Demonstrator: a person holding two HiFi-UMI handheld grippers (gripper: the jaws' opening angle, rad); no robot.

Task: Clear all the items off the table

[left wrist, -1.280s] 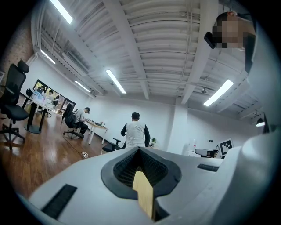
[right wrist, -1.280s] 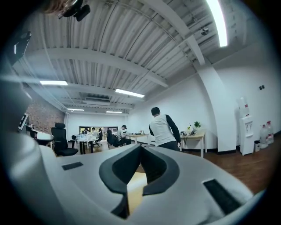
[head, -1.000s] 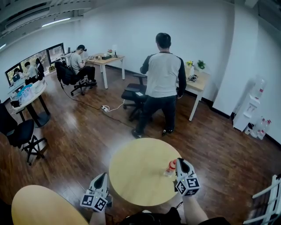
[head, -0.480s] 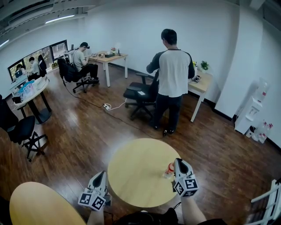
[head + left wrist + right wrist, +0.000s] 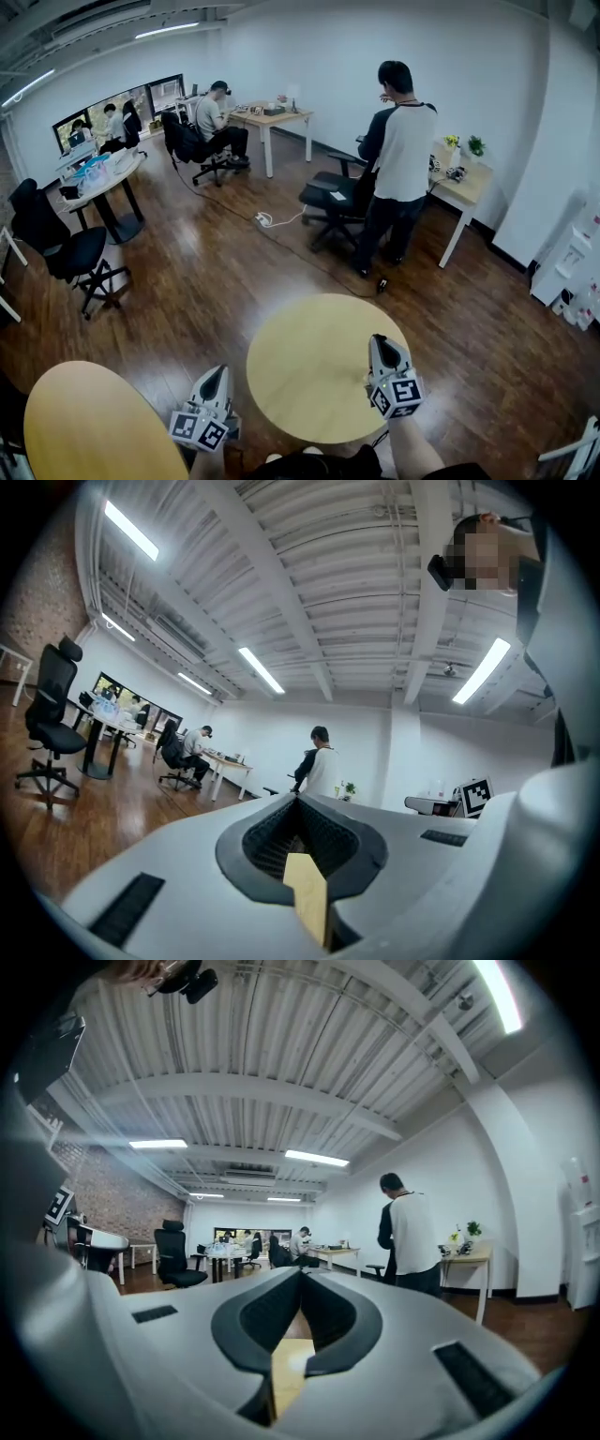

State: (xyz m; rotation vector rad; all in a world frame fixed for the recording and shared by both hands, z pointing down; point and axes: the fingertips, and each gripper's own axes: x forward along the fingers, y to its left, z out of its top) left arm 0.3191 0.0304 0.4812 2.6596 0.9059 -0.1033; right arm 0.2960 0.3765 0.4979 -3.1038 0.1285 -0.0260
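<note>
I held both claws about level, aimed out across the room rather than down at anything, which I judged to be a travelling or resting posture and not a reach. The right gripper (image 5: 380,343) hung over the near right edge of the round pale-wood table (image 5: 305,375). Its jaws were pressed together with nothing between them, and only tabletop showed through the hollow behind their tips. The left gripper (image 5: 215,373) hovered just off the table's near left edge, above the dark wooden floor (image 5: 187,281). Its jaws were closed and empty too, with a sliver of pale wood showing behind them. With nothing in reach to take, closed jaws made sense.

As for the things to be cleared, I saw none: every bare part of the tabletop in the head view carried nothing. Anything left would have had to sit hidden behind the right gripper's body. So I could not give a heading or a long axis for any item.
</note>
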